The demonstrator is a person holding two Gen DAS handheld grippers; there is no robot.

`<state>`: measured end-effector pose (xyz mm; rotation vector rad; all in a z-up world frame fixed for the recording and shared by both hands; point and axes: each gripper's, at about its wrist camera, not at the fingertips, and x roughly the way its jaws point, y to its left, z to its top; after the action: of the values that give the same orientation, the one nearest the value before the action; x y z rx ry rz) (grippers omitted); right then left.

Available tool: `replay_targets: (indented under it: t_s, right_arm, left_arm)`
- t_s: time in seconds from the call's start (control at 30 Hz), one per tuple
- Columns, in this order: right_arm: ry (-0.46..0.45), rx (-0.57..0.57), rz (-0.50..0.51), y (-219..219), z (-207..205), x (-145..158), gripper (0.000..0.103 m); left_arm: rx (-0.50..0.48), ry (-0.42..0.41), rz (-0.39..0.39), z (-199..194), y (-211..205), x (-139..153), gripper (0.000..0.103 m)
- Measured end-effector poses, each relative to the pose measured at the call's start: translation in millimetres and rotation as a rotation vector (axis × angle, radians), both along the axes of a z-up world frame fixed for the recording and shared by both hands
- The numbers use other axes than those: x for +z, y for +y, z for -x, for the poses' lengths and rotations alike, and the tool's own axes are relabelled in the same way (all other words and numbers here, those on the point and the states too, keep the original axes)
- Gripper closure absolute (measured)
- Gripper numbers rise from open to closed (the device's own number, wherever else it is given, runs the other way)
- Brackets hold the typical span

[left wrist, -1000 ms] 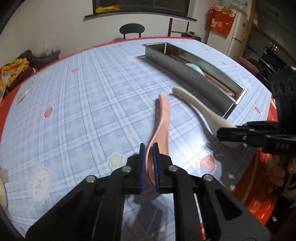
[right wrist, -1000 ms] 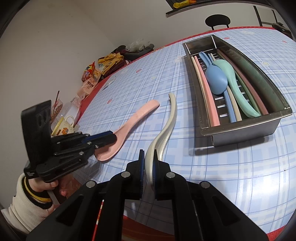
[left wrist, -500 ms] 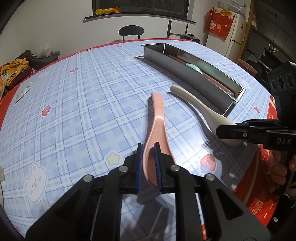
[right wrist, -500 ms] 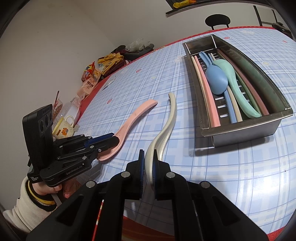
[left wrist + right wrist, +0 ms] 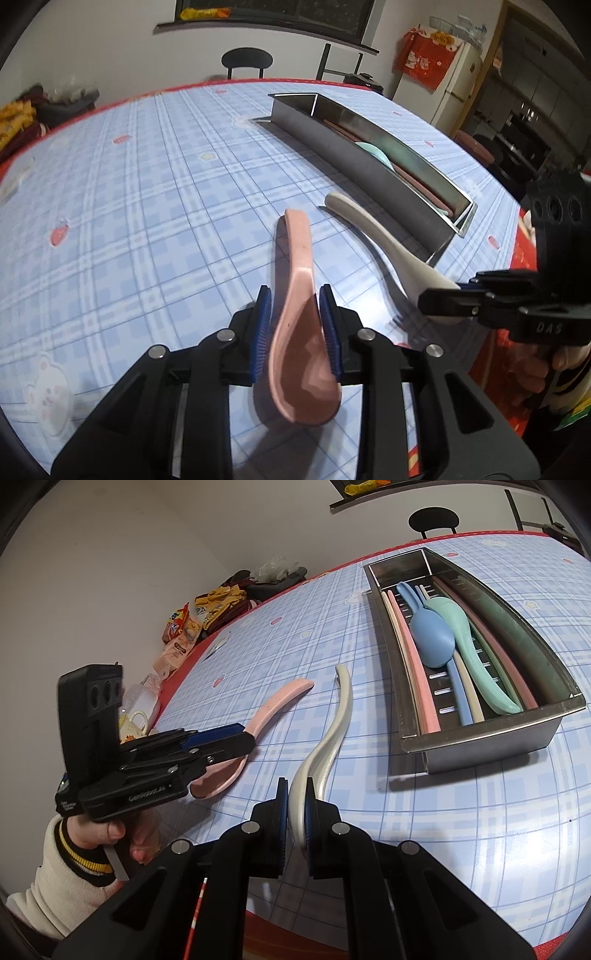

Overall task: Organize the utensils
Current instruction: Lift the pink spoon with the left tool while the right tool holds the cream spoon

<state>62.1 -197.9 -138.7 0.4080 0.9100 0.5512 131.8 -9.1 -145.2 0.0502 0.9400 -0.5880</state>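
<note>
Jaws first: our left gripper [image 5: 295, 325] is opening, pink spoon [image 5: 299, 332] bowl between its blue pads; whether they touch it we cannot tell. Our right gripper [image 5: 295, 812] stays clamped on the cream spoon [image 5: 332, 731] at its bowl end. Steel utensil tray [image 5: 480, 738] already holds several spoons and chopsticks lying lengthwise. Left to do, we judge: these two spoons, both on the checked tablecloth [image 5: 461, 849] just beside the tray's near long wall. Each spoon's long axis runs away from its gripper, handle pointing to the table's far side, roughly parallel to the tray.
</note>
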Motion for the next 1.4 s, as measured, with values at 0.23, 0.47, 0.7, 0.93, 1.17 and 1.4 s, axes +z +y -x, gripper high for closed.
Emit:
replay_targets:
  t_s: [0.23, 0.47, 0.7, 0.93, 1.17, 1.4]
  right_arm:
    - [0.005, 0.005, 0.004, 1, -2, -1, 0.093]
    - [0.006, 0.005, 0.001, 2, -3, -1, 0.093]
    - [0.01, 0.0, -0.006, 0, -4, -1, 0.093]
    - [-0.01, -0.008, 0.005, 0, -2, 1, 0.094]
    - [-0.084, 0.005, -0.002, -1, 8, 10, 0.095]
    - [-0.112, 0.003, -0.021, -3, 10, 13, 0.095]
  left_arm:
    - [-0.02, 0.039, 0.079, -3, 5, -5, 0.077]
    - [-0.062, 0.031, 0.076, 2, -5, -7, 0.08]
    - [-0.076, -0.022, 0.03, 13, -11, -4, 0.088]
    - [0.008, -0.026, 0.066, 8, 5, -2, 0.089]
    - [0.042, -0.121, 0.034, 20, 9, 10, 0.097]
    - [0.058, -0.127, 0.033, 19, 13, 11, 0.098]
